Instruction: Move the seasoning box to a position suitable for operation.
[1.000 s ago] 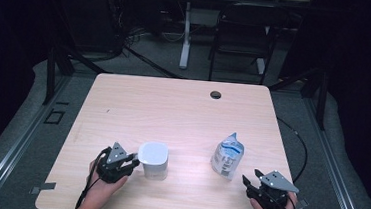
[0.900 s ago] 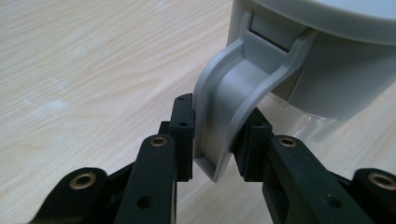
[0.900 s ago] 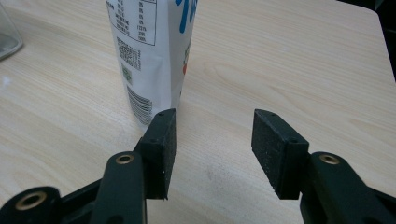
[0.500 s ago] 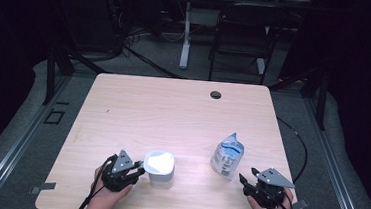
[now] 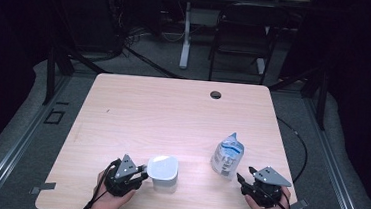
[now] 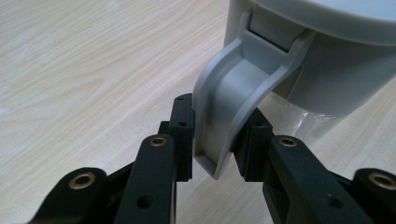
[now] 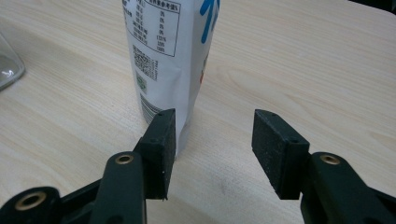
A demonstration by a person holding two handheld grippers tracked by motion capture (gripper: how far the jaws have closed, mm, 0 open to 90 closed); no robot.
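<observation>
black two-jaw tongs (image 6: 212, 140), brass rivets, grey three-cornered top plates

The white pouch (image 7: 163, 60) is carrying a printed table whose right-hand column is showing percent figures; most are too small to make out, though one is reading roughly "113%". Below the table a square QR-type code and a barcode are showing. Large blue lettering is running off the upper edge of the pouch and is not legible.
</observation>
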